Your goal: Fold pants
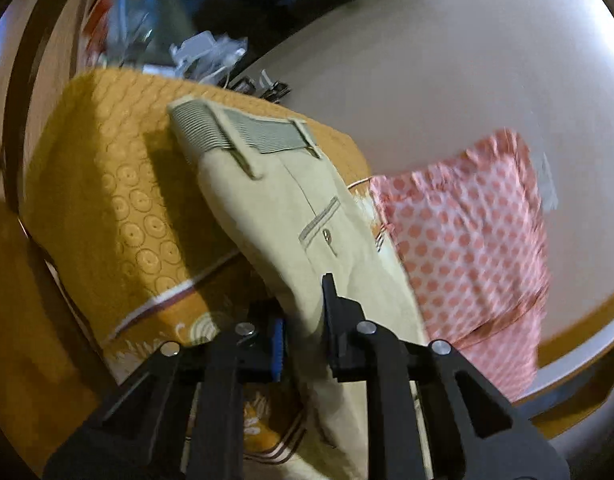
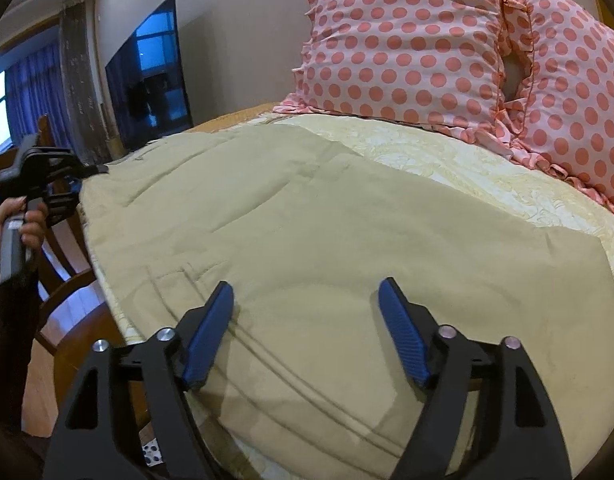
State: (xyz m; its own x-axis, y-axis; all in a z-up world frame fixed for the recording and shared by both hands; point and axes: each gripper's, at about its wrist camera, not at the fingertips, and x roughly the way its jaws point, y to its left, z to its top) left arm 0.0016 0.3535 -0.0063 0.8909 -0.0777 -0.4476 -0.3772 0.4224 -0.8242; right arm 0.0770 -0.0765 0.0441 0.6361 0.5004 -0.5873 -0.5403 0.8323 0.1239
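Beige pants (image 1: 283,216) lie on a bed, waistband (image 1: 243,132) at the far end in the left wrist view. My left gripper (image 1: 303,320) is shut on the pants fabric near a leg edge. In the right wrist view the pants (image 2: 307,232) spread flat across the bed. My right gripper (image 2: 305,320) is open just above the fabric, holding nothing. The left gripper (image 2: 73,184) also shows there at the far left, at the pants' edge, held by a hand.
The bed has an orange patterned cover (image 1: 107,200) and a cream sheet (image 2: 447,156). Pink polka-dot pillows (image 2: 427,40) sit at the head, also in the left wrist view (image 1: 467,232). A wooden chair (image 2: 63,276) and a dark TV (image 2: 151,76) stand at the left.
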